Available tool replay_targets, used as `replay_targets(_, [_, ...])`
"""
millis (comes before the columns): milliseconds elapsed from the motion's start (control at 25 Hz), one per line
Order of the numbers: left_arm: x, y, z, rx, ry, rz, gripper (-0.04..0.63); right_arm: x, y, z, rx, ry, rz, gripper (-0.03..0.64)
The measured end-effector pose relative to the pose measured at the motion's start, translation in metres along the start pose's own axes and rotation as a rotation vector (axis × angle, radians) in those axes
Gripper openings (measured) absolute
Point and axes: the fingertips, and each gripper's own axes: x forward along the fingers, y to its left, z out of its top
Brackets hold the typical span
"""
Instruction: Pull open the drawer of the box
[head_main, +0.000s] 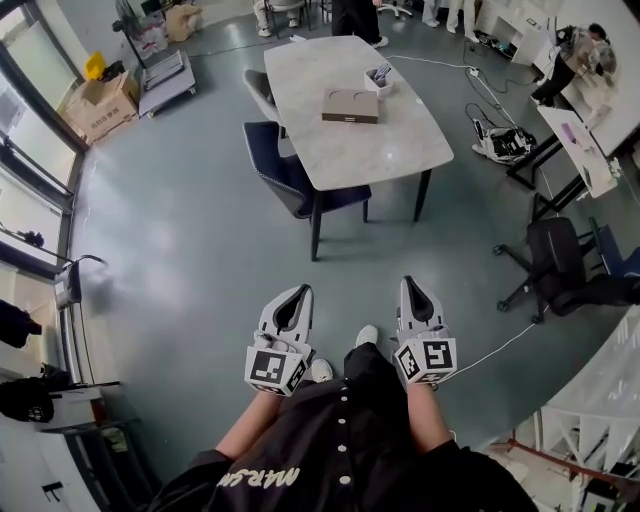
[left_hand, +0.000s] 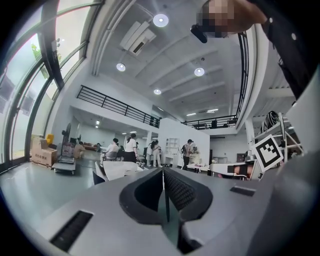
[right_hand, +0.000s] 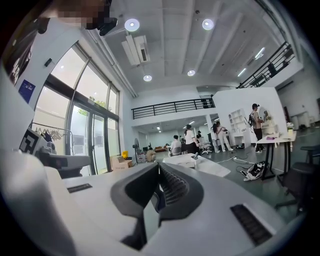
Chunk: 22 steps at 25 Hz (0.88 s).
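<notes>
The brown box (head_main: 350, 105) with a drawer lies flat on the light marble table (head_main: 400, 150), far ahead of me. My left gripper (head_main: 300, 291) and right gripper (head_main: 409, 283) are held low near my body over the grey floor, well short of the table. Both are shut with nothing between their jaws. In the left gripper view the left gripper (left_hand: 163, 170) points level across the room, the table (left_hand: 117, 169) small in the distance. The right gripper (right_hand: 159, 165) likewise points toward the far table (right_hand: 192, 162).
Dark blue chairs (head_main: 290, 180) stand at the table's near left side. A small container (head_main: 379, 78) of items sits beyond the box. A black office chair (head_main: 565, 270) and desks stand at right, cardboard boxes (head_main: 100, 105) at far left. A cable (head_main: 490, 350) crosses the floor.
</notes>
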Motion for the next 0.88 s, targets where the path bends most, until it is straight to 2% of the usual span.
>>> replay_targets(280, [0.034,0.022,-0.013,-0.084,0.008,0.015,0.017,0.038,-0.016,-0.001,-0.003,0.012,0.008,-0.003])
replay_targets(480, [0.077,0.036,-0.023,-0.096,0.035,0.03,0.017,0.08,-0.042,-0.008,-0.006,0.042,0.01,-0.003])
replay_targets(880, [0.188,0.072,-0.005,-0.056,0.015,0.062,0.017,0.189,-0.105,0.0,-0.007,0.069,0.056,-0.003])
